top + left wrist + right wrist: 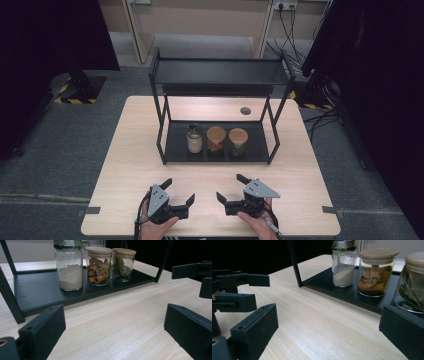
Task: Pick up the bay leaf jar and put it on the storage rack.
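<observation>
Three jars [216, 140] stand in a row on the rack's [175, 150] bottom shelf, mid-tabletop [130, 165]: white powder, cinnamon sticks, dried leaves. Left hand-held gripper [180, 192] & right hand-held gripper [229, 187] rest near the front edge, jaws wide, holding nothing, well apart from the jars. Looks like pre-reach; next move needs a low approach btwn the rack's posts, under its top shelf.

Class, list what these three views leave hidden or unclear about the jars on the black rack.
- Glass jar of white powder: lid cut off by the top edge, left gripper view.
- Wooden-lidded glass jar of green leaves: right side cut off by the frame edge, base behind a black jaw, right gripper view.
- Wooden-lidded glass jar of brown rolls: contents too small, high view.
</observation>
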Demonstrator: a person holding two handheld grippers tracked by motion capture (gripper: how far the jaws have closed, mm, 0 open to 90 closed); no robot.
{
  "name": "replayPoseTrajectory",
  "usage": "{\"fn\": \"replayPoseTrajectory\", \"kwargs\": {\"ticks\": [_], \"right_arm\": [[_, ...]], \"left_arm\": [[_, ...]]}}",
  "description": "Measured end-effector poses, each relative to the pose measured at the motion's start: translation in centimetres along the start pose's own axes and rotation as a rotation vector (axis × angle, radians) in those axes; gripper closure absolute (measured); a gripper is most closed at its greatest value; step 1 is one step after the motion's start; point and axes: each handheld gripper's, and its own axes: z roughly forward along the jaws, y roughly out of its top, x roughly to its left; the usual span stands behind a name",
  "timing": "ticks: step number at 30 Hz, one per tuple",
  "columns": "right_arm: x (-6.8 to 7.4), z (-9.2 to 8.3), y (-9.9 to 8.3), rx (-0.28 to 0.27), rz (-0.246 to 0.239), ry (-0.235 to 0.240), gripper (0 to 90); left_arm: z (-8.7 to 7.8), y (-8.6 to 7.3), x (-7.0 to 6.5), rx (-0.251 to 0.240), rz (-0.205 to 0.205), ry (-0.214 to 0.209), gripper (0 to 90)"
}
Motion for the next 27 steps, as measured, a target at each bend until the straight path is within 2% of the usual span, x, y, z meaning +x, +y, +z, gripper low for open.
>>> {"fn": "replayPoseTrajectory", "kwargs": {"ticks": [27], "right_arm": [[-0.50, -0.31, 0.04, -0.012, 0.020, -0.017, 2.7]], "left_arm": [[0.06, -0.04, 0.04, 0.000, -0.005, 0.009, 2.9]]}}
